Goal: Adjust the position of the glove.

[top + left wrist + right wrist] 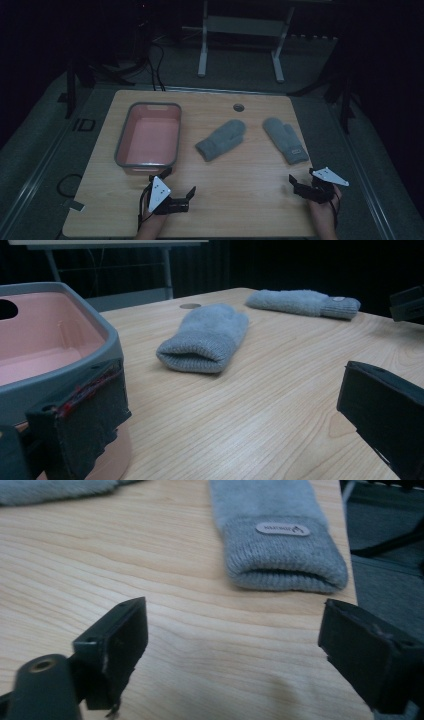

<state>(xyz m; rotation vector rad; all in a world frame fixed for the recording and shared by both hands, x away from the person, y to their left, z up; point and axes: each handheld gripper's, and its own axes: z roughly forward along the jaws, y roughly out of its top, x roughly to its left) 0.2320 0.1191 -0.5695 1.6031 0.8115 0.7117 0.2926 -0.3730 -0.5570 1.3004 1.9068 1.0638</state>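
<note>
1. The table [240, 210] is a pale wooden top with a lot of bare board near the person. The room around it is so dark that the floor, the cables and the white frame [240, 30] behind are hard to read.
2. The pink tub [148, 135] sits at the left of the table, and its near corner is just beside the left claw [176, 186]. My worry is that a careless swing forward would knock or shove the tub. In the left gripper view its wall is cut off at the edge, so I cannot see all of its bottom.
3. Two grey mittens lie flat in the middle and well apart from both claws. The left mitten [221, 140] lies slanted beside the tub with its cuff towards the person. The right mitten [286, 140] lies nearer the right edge, with a small label on its cuff.
4. The knit is soft and floppy. I judge a pinch could catch only the top layer, so a mitten might droop, drag on the wood or slip free on the way to the tub.
5. The right mitten's cuff lies close to the table edge, so a nudge might push it off.
6. The left claw has its jaws spread wide with nothing between them. The right claw [302, 181] is also wide open and empty, pointing at that cuff.
7. The label's lettering is too blurred to read.
</note>
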